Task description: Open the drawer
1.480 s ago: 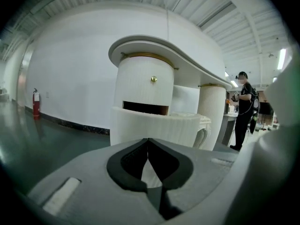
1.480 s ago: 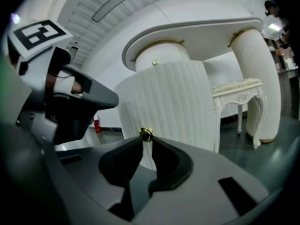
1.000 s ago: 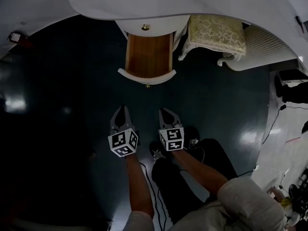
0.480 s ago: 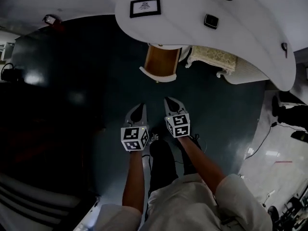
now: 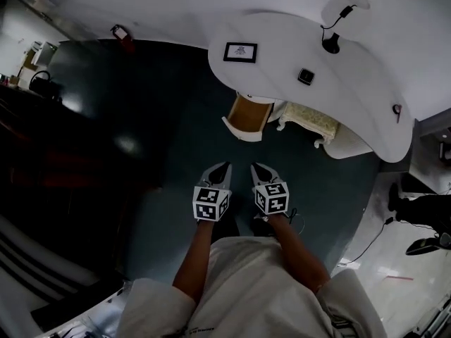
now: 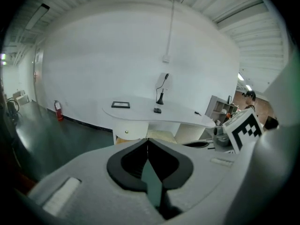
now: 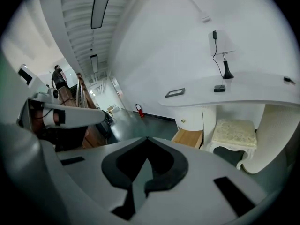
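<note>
The drawer [image 5: 248,115] stands pulled out from under the white curved desk [image 5: 352,111], its wooden inside showing. In the right gripper view the open drawer [image 7: 190,136] lies beyond the jaws, below a closed drawer front with a brass knob [image 7: 183,121]. My left gripper [image 5: 220,168] and right gripper [image 5: 258,170] hang side by side in the air over the dark floor, well short of the drawer. Both are shut with nothing between the jaws. In the left gripper view the left gripper [image 6: 147,142] points toward the desk [image 6: 140,113].
A cream cushioned stool [image 5: 311,124] stands right of the drawer. On the desk are a framed picture [image 5: 240,51], a small black device [image 5: 306,76] and a black lamp [image 5: 330,45]. A fire extinguisher [image 5: 121,34] stands by the far wall. Cables [image 5: 366,241] lie at the right.
Both grippers have risen high off the floor and drawn back from the drawer. The head view has pulled up, so desk and drawer look smaller. The drawer stays open.
</note>
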The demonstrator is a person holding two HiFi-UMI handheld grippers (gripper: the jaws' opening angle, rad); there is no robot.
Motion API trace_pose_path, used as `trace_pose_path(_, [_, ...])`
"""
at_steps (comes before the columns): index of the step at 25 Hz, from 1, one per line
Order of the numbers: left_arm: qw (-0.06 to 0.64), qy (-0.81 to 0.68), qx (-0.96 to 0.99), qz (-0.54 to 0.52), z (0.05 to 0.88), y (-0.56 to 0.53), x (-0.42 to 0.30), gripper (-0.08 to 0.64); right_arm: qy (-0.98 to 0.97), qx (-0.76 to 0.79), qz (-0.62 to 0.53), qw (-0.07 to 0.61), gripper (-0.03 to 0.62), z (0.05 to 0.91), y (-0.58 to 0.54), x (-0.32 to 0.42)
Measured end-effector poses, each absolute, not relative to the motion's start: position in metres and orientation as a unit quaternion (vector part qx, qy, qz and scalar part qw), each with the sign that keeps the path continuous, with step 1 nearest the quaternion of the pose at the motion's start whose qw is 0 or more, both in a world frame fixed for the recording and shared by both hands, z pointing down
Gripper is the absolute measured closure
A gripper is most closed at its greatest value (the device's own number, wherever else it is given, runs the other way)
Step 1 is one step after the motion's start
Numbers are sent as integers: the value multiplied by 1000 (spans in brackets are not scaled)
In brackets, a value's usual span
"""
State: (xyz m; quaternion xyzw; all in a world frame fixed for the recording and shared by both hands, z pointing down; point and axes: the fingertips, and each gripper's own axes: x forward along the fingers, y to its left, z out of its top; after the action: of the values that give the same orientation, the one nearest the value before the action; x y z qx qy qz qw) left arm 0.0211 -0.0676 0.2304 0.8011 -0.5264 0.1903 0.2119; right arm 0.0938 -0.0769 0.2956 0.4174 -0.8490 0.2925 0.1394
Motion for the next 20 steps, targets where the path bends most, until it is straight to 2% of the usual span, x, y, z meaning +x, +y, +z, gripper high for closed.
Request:
trace_pose_path(3, [213, -529, 804, 170, 228, -51, 33, 549, -836, 441, 302, 120, 577, 295, -61, 116])
trace_pose_path(7, [205, -530, 807, 161, 241, -45, 53, 549, -840, 446, 274, 144, 577, 297, -65, 145])
trace_pose_path(9, [195, -525, 810, 172, 245, -40, 63, 549, -841, 443, 282, 131, 577, 290, -65, 151])
trace_pose_path(20, [204, -524, 808, 177, 257, -30, 87, 549, -856, 424, 267, 128, 577, 281, -50, 154])
